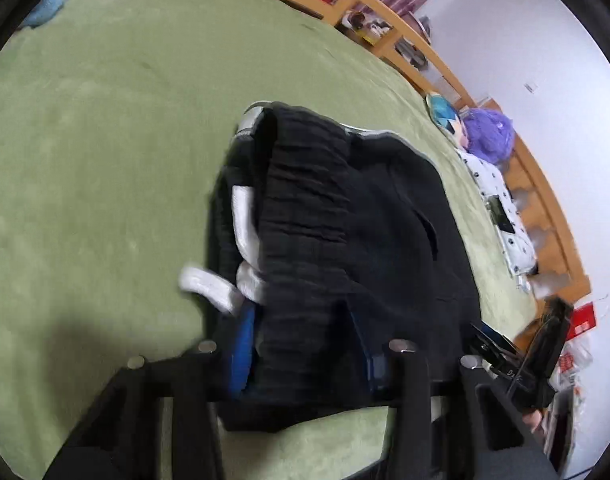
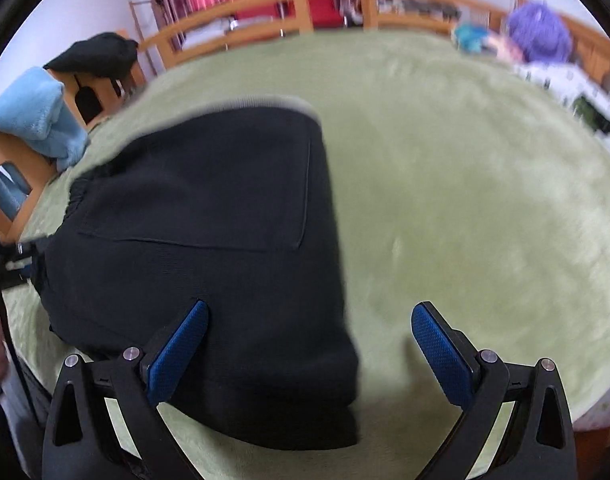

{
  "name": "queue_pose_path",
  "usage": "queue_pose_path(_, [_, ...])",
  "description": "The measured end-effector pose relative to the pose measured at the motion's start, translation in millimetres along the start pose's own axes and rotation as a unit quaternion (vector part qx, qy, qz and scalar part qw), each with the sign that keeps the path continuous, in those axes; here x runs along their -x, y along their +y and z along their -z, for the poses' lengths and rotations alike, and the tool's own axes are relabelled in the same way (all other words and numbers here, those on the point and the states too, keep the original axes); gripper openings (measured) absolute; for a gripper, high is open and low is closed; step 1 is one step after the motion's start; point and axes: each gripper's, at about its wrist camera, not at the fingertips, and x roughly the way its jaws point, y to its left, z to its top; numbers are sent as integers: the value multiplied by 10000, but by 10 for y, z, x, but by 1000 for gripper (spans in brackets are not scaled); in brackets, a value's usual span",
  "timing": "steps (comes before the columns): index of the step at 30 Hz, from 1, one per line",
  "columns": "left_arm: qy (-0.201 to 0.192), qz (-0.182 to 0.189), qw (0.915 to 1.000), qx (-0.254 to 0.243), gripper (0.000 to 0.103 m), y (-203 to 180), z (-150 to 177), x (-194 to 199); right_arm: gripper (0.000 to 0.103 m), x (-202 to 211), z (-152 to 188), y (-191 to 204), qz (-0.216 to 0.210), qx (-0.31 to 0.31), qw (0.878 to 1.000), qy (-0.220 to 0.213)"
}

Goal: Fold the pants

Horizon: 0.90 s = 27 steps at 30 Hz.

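Black pants [image 1: 345,208] lie folded on a green fuzzy bed cover [image 1: 105,140], the ribbed waistband towards me. A white drawstring [image 1: 209,286] hangs out at its left. My left gripper [image 1: 307,356] has the bunched waistband filling the gap between its blue pads [image 1: 241,352], which press on it. In the right wrist view the pants [image 2: 209,208] show a flat back pocket. My right gripper [image 2: 309,354] is open wide just above the cover. Its left finger [image 2: 177,352] is over the near corner of the pants and its right finger [image 2: 441,356] is over bare cover.
A wooden bed rail [image 2: 265,4] runs along the far edge. A light blue towel [image 2: 37,116] and a black garment [image 2: 97,56] rest on furniture at the left. A purple plush [image 1: 489,132] and a white patterned cushion [image 1: 501,208] lie at the right edge of the bed.
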Motion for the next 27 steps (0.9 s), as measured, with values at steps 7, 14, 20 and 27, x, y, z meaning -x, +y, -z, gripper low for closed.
queue_pose_path(7, [-25, -103, 9994, -341, 35, -159, 19, 201, 100, 161, 6, 32, -83, 116, 9999, 8])
queue_pose_path(14, [-681, -293, 9947, -716, 52, -414, -454, 392, 100, 313, -347, -28, -206, -4, 9986, -494])
queue_pose_path(20, [-846, -864, 9905, -647, 43, -465, -998, -121, 92, -105, -528, -54, -302, -52, 9993, -210])
queue_pose_path(27, [-637, -1870, 9797, -336, 25, -104, -1243, -483, 90, -271, -627, -149, -289, -30, 9994, 195])
